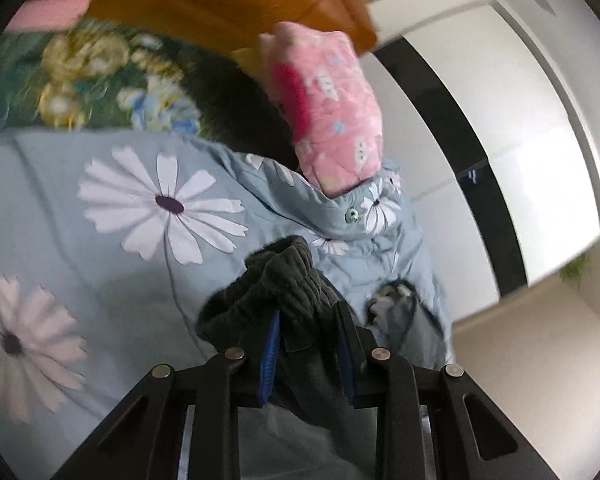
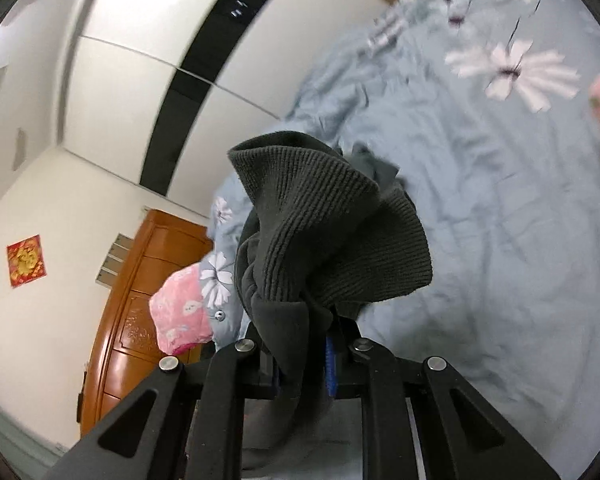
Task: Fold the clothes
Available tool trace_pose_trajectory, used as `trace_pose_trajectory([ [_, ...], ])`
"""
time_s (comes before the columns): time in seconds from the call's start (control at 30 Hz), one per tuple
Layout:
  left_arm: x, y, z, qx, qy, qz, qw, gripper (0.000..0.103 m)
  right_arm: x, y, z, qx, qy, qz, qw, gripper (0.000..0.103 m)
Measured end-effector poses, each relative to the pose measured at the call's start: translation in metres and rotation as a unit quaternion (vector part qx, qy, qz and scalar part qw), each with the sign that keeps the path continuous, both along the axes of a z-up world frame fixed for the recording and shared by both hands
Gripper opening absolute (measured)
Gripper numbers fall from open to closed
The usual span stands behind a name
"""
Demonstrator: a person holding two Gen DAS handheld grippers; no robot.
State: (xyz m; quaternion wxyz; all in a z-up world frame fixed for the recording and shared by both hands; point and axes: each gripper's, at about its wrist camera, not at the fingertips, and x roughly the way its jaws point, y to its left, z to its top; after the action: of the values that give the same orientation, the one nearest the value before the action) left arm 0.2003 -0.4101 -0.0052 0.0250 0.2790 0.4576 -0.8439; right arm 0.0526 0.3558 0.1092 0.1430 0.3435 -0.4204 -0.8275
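Left gripper is clamped on the dark garment. Right gripper grips its ribbed hem above the bed.

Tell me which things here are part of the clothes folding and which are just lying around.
Part of the job:
dark knit garment
left gripper, shut on it
right gripper, shut on it

Lying about:
pink pillow
flowered bedcover
floral quilt
wooden wardrobe

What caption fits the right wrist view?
Right gripper clamps a dark knit garment above a daisy-print bedspread.
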Motion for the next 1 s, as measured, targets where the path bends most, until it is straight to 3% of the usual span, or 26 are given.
trace_pose_trajectory([
  [0.07, 0.007, -0.001, -0.026, -0.006, -0.02, -0.016, 0.9996, 0.028, 0.022, 0.013, -0.023, 0.02, -0.018, -0.007, 1.0, 0.017],
  [0.17, 0.017, -0.002, -0.058, 0.002, -0.053, -0.019, 0.9984, 0.028, 0.047, 0.028, -0.105, 0.045, -0.155, -0.026, 0.987, 0.018],
  [0.23, 0.024, -0.004, -0.077, 0.013, -0.077, -0.014, 0.9969, 0.028, 0.066, 0.036, -0.154, 0.018, -0.213, -0.05, 0.976, 0.017],
  [0.37, 0.038, -0.007, -0.113, 0.034, -0.123, -0.003, 0.9918, 0.028, 0.086, 0.046, -0.179, -0.036, -0.218, -0.081, 0.972, 0.017],
  [0.57, 0.033, -0.007, -0.123, 0.049, -0.146, 0.008, 0.9881, 0.028, 0.078, 0.042, -0.173, -0.011, -0.221, -0.073, 0.972, 0.018],
  [0.67, 0.042, -0.004, -0.117, 0.055, -0.148, 0.002, 0.9874, 0.034, 0.079, 0.044, -0.168, 0.002, -0.226, -0.068, 0.972, 0.021],
  [0.73, 0.048, -0.005, -0.111, 0.053, -0.153, -0.009, 0.9867, 0.036, 0.083, 0.05, -0.162, 0.01, -0.224, -0.065, 0.972, 0.04],
  [0.77, 0.051, -0.006, -0.108, 0.052, -0.156, -0.015, 0.9863, 0.036, 0.086, 0.053, -0.158, 0.011, -0.218, -0.063, 0.974, 0.042],
  [0.83, 0.059, -0.011, -0.098, 0.043, -0.16, -0.014, 0.9861, 0.038, 0.092, 0.058, -0.146, 0.015, -0.206, -0.059, 0.977, 0.047],
  [1.0, 0.065, -0.017, -0.067, -0.009, -0.156, -0.018, 0.9875, 0.05, 0.109, 0.073, -0.115, 0.065, -0.172, -0.066, 0.981, 0.048],
])
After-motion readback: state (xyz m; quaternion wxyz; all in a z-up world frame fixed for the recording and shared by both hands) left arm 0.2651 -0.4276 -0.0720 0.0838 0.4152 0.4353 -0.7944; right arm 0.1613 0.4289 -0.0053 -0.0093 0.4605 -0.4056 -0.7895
